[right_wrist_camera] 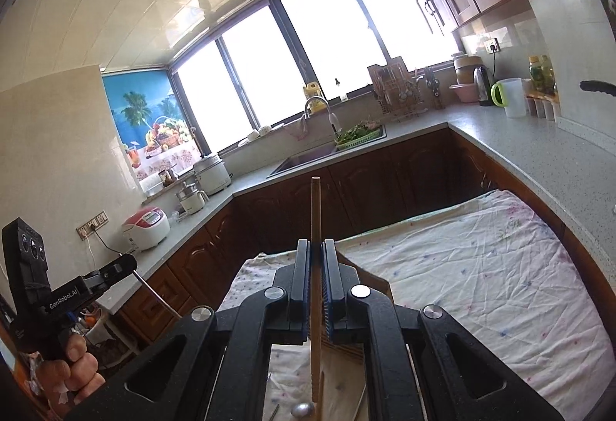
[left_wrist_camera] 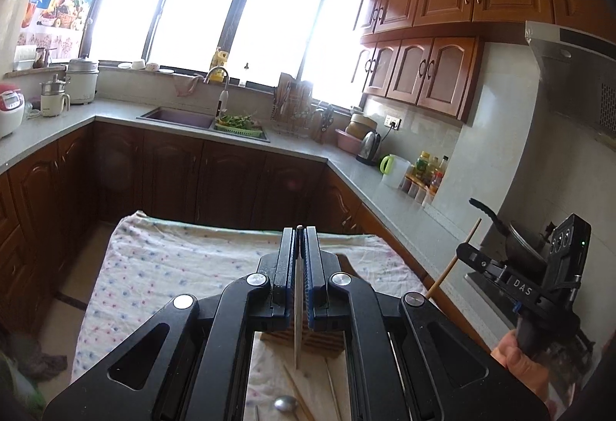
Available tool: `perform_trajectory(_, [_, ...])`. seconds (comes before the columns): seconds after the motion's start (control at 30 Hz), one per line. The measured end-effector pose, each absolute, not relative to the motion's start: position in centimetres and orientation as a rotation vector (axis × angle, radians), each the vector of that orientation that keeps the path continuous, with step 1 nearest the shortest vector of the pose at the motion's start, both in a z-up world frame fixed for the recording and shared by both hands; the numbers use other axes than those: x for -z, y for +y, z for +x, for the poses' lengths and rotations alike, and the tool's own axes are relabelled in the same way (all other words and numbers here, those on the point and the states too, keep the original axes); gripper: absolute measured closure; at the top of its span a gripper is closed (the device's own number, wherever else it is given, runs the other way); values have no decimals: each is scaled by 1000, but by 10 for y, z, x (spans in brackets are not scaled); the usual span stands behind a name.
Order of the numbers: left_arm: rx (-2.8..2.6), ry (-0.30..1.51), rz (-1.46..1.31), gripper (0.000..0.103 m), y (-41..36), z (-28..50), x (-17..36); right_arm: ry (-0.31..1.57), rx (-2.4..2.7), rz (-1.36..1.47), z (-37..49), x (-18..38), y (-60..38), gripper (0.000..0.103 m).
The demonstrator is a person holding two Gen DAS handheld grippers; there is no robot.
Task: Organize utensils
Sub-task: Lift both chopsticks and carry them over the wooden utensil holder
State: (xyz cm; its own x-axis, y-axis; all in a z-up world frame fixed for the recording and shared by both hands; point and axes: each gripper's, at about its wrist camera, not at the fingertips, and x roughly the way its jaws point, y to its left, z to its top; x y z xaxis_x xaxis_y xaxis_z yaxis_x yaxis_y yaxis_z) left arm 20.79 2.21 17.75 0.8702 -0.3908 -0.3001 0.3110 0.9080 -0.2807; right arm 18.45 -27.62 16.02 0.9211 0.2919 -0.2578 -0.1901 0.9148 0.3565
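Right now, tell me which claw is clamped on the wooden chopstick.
The right claw: its chopstick is thick, tan wood. The left claw pinches a thin, pale metal piece instead.

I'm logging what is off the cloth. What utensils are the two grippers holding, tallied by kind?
Wooden chopstick, in the right gripper: 1
Metal chopstick, in the left gripper: 1
Total: 2
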Motion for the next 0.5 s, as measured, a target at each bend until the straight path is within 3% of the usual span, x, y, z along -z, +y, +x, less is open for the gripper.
perform_trajectory(0.27, [335,276,-237,100,8,267,-199,216,-181,305,228,-180,-284,97])
perform_trajectory(0.5, [293,336,-279,100,-11,317,-154,256,-133,290,263,-132,-279,97])
